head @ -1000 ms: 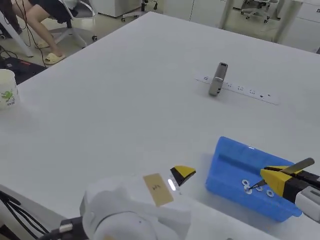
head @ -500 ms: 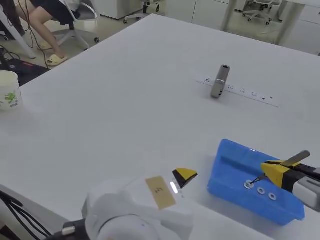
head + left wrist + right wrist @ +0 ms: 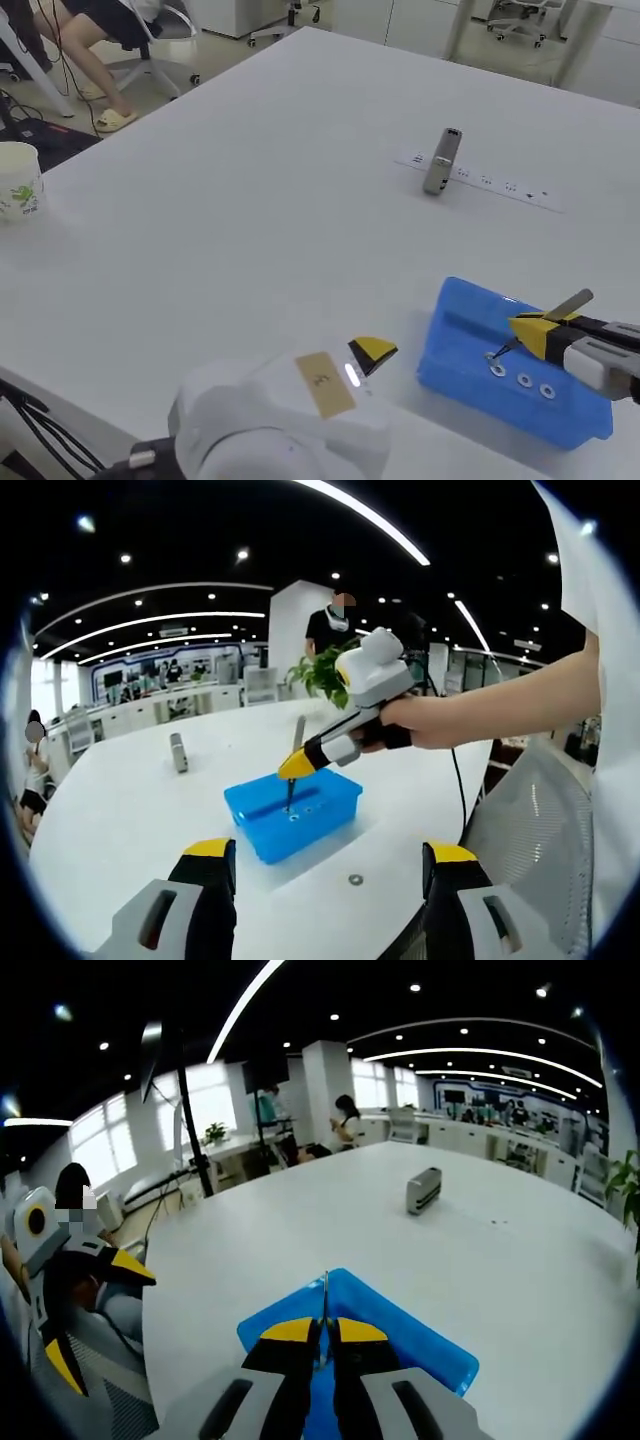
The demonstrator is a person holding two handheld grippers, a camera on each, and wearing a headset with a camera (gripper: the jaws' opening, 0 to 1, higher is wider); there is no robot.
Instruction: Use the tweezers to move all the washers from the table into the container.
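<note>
So the right gripper (image 3: 529, 333) comes in from the right edge with its jaws clamped shut on the tweezers (image 3: 568, 304), and a hand is wrapped around its white body in the left gripper view. The tweezers point down into the blue container (image 3: 462, 318), which sits on the near right part of the white table (image 3: 250, 200). Their tips are right over the leftmost of three washers (image 3: 497, 370) lying in a row on the container floor. I honestly can't tell if the tips touch it or are pinching anything. One more washer (image 3: 355, 880) lies on the bare table just outside the container, on the side toward the left gripper (image 3: 330, 852). That gripper hangs near the front edge, left of the container, with its yellow-tipped jaws spread wide apart and nothing between them. Farther back there's a small grey metal device (image 3: 440, 160) lying across the left end of a flat white power strip (image 3: 500, 186), well apart from the container. A paper cup (image 3: 18, 180) stands way over on the left edge.
</note>
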